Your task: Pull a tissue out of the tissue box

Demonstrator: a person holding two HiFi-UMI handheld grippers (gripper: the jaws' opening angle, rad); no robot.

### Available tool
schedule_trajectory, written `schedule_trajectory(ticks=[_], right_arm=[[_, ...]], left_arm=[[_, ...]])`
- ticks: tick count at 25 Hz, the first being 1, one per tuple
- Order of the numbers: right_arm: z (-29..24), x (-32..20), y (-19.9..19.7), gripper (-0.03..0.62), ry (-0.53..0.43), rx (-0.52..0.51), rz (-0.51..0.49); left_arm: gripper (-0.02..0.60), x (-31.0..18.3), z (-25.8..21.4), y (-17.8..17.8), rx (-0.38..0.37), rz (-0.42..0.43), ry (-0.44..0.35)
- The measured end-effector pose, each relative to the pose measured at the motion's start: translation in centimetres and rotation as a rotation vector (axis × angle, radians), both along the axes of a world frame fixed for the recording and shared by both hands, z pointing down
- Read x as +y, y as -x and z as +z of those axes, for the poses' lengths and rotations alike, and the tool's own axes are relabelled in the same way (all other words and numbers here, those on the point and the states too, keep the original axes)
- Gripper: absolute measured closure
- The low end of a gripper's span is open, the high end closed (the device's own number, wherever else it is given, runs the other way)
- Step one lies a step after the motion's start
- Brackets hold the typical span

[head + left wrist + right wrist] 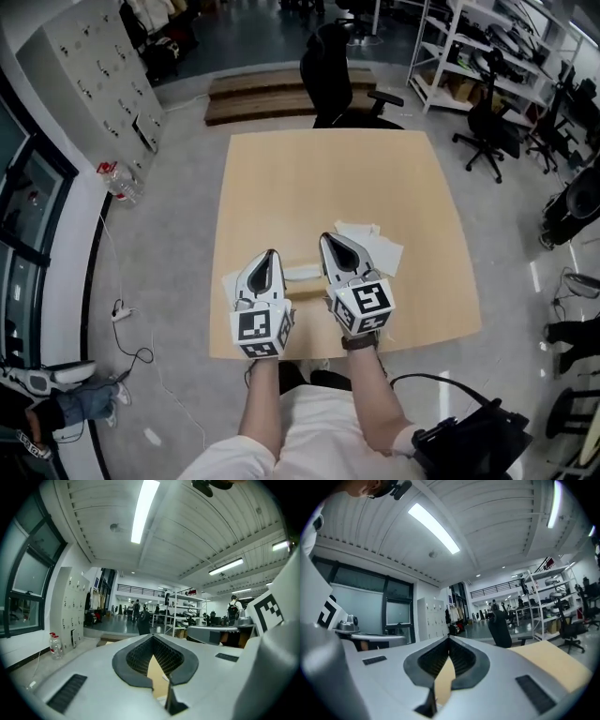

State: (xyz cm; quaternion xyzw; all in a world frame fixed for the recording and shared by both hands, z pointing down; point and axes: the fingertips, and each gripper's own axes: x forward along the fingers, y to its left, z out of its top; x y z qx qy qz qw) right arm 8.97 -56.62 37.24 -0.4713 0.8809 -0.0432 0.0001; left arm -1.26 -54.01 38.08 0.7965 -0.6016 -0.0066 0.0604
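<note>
Left gripper and right gripper: both shut, empty, flanking what looks like the box at the table's near edge. Risk: closed jaws shove the box, or you pinch loose tissues beside it instead.

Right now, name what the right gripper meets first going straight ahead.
Way looks free: the right gripper points level over bare table, with the tissues just right of its line, though height is unclear.
</note>
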Motion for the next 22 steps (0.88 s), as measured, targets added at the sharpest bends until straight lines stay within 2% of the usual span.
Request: schedule_trajectory(ticks=[3,6,8,11,15,18,22], right_arm=[[4.1,-0.9,0.7,0.591,0.106,0.032,-0.021],[7.5,-1.7,1.4,0.591,0.161,0.077,-0.052],[9.8,-2.1,1.6,0.591,0.195,0.142,-0.056],[14.2,-2.6,1.3,0.591,0.285,0.29,-0.037],[18.9,-2.6,2.6,0.591,0.377,0.345,-0.082],[21.5,-2.7,3.4,0.591,0.415,0.384,-0.103],[23.2,-2.7,4.7,0.589,0.414,0.43,-0.114]], left_arm=[[0.581,-0.9,3.2,1.0,0.004,-0.009,0.066],[0.581,-1.8,6.7,1.3,0.003,-0.001,0.116],[0.581,-2.1,8.6,1.3,-0.003,0.008,0.151],[0.581,-2.7,11.2,1.2,0.007,0.027,0.195],[0.581,-3.5,15.3,2.1,0.046,0.018,0.266],[0.581,-3.7,17.9,2.1,0.06,0.024,0.311],[0.581,-4.1,19.7,2.2,0.072,0.034,0.341]])
